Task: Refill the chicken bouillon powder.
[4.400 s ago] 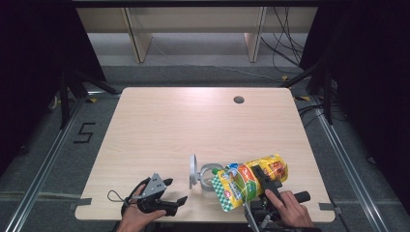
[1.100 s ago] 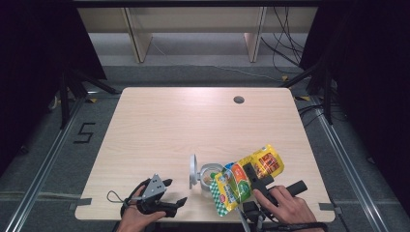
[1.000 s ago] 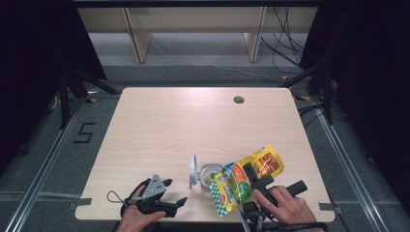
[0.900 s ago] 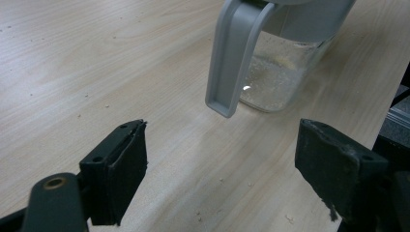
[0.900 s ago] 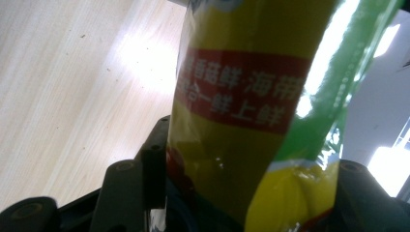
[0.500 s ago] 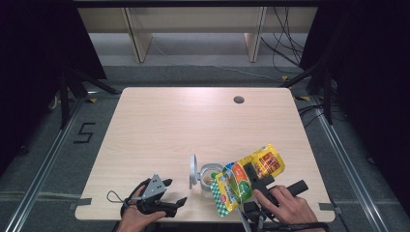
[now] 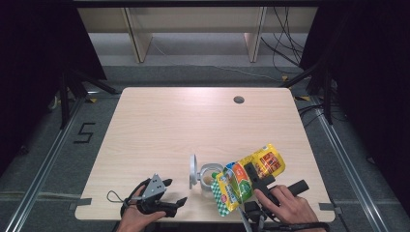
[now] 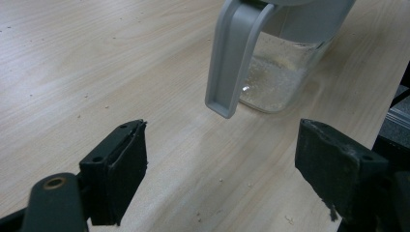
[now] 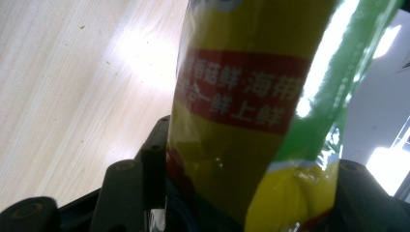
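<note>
A pale wood-grain table (image 7: 193, 125) is standing on a grey floor, with a round cable hole (image 7: 238, 99) showing near its far right corner. Beyond the far edge, light wooden shelving (image 7: 193, 24) is running across the back of the room, and loose cables (image 7: 285, 43) are lying on the floor at its right end. Dark curtains are closing off both sides. A "5" marking (image 7: 84, 132) is sitting on the floor off the table's left edge.

Near the front edge, right of centre, a clear plastic jar (image 7: 211, 176) is standing with its grey hinged lid (image 7: 193, 170) swung open to the left; a thin layer of pale grains is lying at its bottom. In the left gripper view, the lid's grey clasp (image 8: 232, 53) is hanging down in front of the jar wall, and small crumbs are scattered over the wood.

The left gripper (image 7: 167, 203) is resting near the front edge, left of the jar, its jaws spread wide apart and holding nothing.

The right gripper (image 7: 256, 179) is clamping a yellow-and-green snack bag (image 7: 244, 179) between its jaws, holding it tilted with its lower end just above the jar's mouth. The right gripper view is showing the bag's red band of Chinese characters (image 9: 246, 92).
</note>
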Available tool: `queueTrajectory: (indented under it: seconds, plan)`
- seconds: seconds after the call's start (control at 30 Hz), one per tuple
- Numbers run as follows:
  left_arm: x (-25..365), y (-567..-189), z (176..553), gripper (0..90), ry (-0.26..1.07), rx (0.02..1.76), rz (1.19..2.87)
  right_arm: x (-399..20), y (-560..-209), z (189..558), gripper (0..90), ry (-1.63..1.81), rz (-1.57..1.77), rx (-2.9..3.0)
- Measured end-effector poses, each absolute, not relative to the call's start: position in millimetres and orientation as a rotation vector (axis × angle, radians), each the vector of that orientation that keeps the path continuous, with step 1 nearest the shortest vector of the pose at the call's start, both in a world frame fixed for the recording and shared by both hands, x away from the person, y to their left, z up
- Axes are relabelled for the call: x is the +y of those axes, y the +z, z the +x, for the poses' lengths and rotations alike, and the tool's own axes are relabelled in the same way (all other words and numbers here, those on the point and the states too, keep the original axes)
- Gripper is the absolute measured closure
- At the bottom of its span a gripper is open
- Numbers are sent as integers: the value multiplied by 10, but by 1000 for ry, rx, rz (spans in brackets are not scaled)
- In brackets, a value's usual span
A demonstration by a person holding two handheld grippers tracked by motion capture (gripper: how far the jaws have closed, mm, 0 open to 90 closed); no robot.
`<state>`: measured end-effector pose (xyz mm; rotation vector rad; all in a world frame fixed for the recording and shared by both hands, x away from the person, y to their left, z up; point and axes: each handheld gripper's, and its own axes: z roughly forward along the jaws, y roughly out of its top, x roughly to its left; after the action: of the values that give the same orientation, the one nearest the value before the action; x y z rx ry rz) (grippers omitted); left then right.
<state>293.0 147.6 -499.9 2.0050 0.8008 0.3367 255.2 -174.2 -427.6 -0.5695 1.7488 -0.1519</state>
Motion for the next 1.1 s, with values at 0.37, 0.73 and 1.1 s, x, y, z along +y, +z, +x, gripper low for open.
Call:
queueTrajectory:
  seconds: [0.37, 0.73, 1.1]
  plan:
    - [1476, -4999, 2929, 184, 328, 808, 2001, -1760, -4257, 2558, 478, -162, -575, 1741]
    - [1477, -4997, 2932, 184, 331, 801, 2005, -1763, -4232, 2537, 479, -163, -566, 1741]
    - [1472, -5000, 2933, 184, 330, 803, 1999, -1728, -4247, 2521, 479, -161, -592, 1746]
